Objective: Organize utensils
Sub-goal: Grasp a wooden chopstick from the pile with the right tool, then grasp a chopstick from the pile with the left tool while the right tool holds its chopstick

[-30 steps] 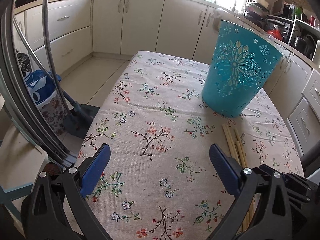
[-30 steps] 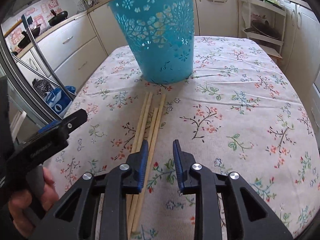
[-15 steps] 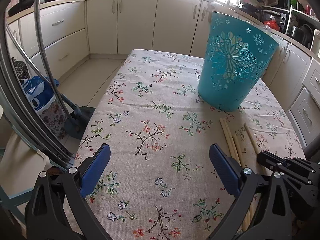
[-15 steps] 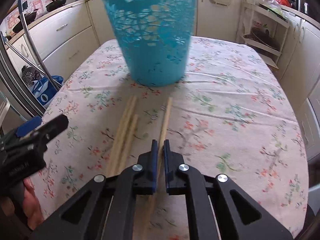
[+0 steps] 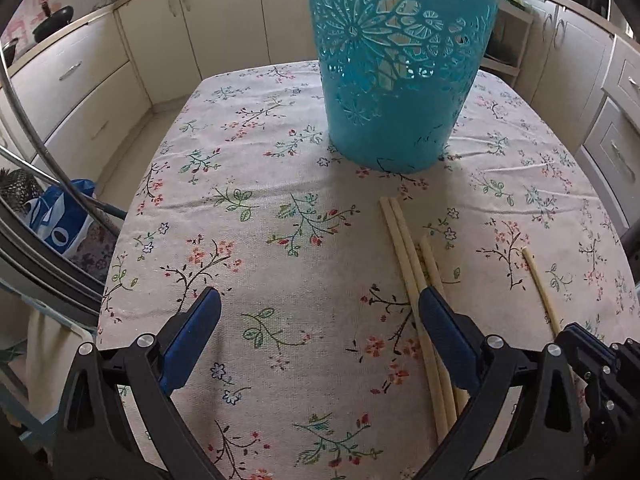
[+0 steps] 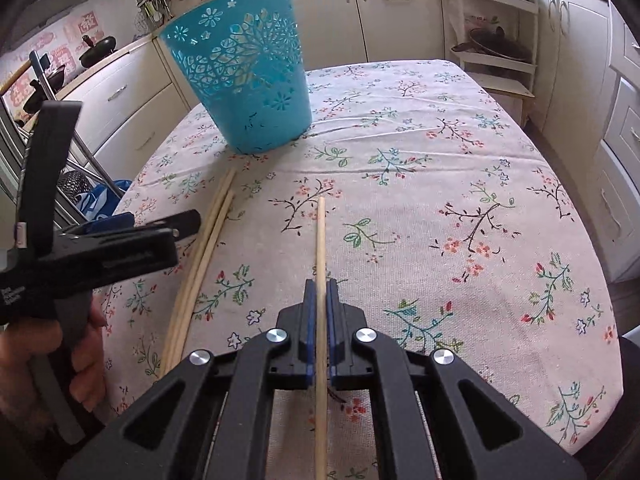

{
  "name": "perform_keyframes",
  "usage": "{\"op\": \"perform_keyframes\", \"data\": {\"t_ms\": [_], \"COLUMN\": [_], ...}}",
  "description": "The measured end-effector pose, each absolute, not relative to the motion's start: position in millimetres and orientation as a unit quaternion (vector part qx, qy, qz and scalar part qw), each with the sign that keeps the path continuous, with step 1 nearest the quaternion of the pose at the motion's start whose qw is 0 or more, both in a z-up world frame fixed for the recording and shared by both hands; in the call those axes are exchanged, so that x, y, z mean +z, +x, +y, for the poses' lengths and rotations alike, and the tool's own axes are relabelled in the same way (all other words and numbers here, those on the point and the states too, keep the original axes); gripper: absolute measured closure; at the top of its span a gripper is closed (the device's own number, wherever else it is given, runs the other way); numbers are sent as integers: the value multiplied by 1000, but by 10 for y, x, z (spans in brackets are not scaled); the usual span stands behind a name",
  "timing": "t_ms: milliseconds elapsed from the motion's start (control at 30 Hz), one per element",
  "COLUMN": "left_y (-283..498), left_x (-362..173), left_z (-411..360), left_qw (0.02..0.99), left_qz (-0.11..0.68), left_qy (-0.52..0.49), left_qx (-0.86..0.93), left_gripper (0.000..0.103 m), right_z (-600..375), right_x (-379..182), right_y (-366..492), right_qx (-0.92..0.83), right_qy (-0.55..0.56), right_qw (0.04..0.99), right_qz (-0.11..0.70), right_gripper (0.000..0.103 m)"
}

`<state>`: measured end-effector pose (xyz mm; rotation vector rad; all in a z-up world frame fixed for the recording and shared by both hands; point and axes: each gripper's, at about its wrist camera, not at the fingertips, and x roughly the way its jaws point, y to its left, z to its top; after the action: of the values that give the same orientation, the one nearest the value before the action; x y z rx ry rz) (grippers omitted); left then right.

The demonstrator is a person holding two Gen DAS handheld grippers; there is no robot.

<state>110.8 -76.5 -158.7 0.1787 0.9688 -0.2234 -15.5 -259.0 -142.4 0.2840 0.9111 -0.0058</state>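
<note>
The right gripper (image 6: 319, 292) is clamped on a single wooden chopstick (image 6: 320, 240), its blue pads pressed against both sides of the stick. The chopstick runs straight out toward twelve o'clock from the jaws, its far tip over the floral tablecloth (image 6: 440, 184).

The left gripper (image 5: 320, 308) stands wide apart with nothing between its blue pads; only tablecloth shows in the gap. A person's hand (image 6: 60, 344) grips its handle at the eight o'clock edge of the right wrist view.

From the right gripper, three loose chopsticks (image 6: 204, 248) lie close together on the cloth at ten o'clock, pointing toward the basket. In the left wrist view the left gripper's right pad sits over these same sticks.

A turquoise cut-out basket (image 6: 244, 80) stands upright at eleven o'clock from the right gripper, well apart from it. Pale sticks show through its cut-outs in the left wrist view.

Open cloth spreads from one to four o'clock. The table's rounded edge curves along the right, with cream cabinets (image 6: 616, 128) beyond it.
</note>
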Motion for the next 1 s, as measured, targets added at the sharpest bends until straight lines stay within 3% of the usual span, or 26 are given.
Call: {"op": "perform_keyframes", "data": {"t_ms": [300, 400, 467, 500, 567, 733, 800, 833, 900, 933, 1000], "left_y": [1175, 1179, 1163, 1150, 1114, 1057, 1090, 1109, 1120, 1116, 1096], "left_x": [-1620, -1608, -1580, -1570, -1554, -1529, -1531, -1535, -1550, -1540, -1501], "left_z": [-852, -874, -920, -941, -968, -948, -953, -966, -1023, -1026, -998], "left_qw": [871, 872, 873, 872, 868, 853, 851, 851, 856, 855, 852], "left_qz": [477, 473, 463, 461, 459, 479, 486, 486, 475, 474, 476], "left_qy": [86, 80, 86, 89, 94, 92, 89, 89, 106, 101, 83], "left_qx": [-84, -100, -126, -139, -165, -189, -179, -176, -174, -184, -200], "left_gripper": [11, 26, 50, 57, 84, 85, 73, 71, 80, 96, 98], "right_z": [-2597, -2530, -2493, -2480, -2496, -2550, -2515, -2495, -2451, -2442, -2482], "right_x": [-1427, -1426, -1429, -1426, -1419, -1404, -1407, -1415, -1419, -1422, -1441], "right_y": [-91, 0, 47, 69, 85, 28, 63, 82, 129, 148, 174], "right_qx": [13, 10, 6, 5, 6, 18, 18, 17, 13, 9, -2], "right_qy": [138, 117, 102, 97, 102, 118, 104, 99, 84, 79, 81], "right_qw": [890, 894, 897, 897, 894, 888, 891, 892, 894, 896, 898], "right_qz": [434, 432, 431, 431, 436, 444, 442, 441, 440, 438, 433], "right_gripper": [96, 95, 95, 95, 95, 94, 83, 83, 83, 88, 97]}}
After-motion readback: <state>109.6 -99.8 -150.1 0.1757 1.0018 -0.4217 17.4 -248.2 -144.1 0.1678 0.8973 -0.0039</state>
